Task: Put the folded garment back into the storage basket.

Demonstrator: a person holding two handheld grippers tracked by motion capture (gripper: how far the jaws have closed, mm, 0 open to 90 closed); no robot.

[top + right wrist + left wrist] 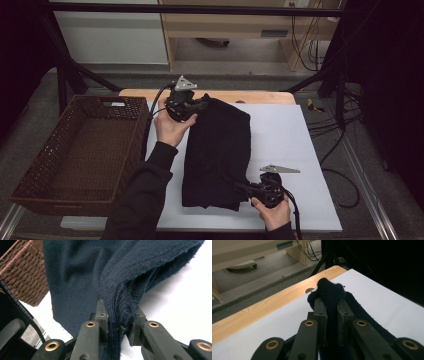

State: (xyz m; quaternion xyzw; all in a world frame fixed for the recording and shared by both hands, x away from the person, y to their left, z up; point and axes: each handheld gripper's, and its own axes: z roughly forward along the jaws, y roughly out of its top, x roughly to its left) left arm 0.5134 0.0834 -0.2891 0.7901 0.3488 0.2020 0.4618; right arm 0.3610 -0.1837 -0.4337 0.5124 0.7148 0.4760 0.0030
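A dark navy knitted garment lies folded lengthwise on the white sheet covering the table. My left gripper is at the garment's far end, shut on a bunched corner of the knit that sticks up between the jaws. At the near end my right gripper is shut on the stacked folded edges of the garment, which hang thick between its pads. In both gripper views the held cloth is lifted a little off the sheet.
A brown wicker basket stands at the left of the table, seen also as wicker basket behind the garment. The wooden table edge runs along the far side. Cables hang at the right.
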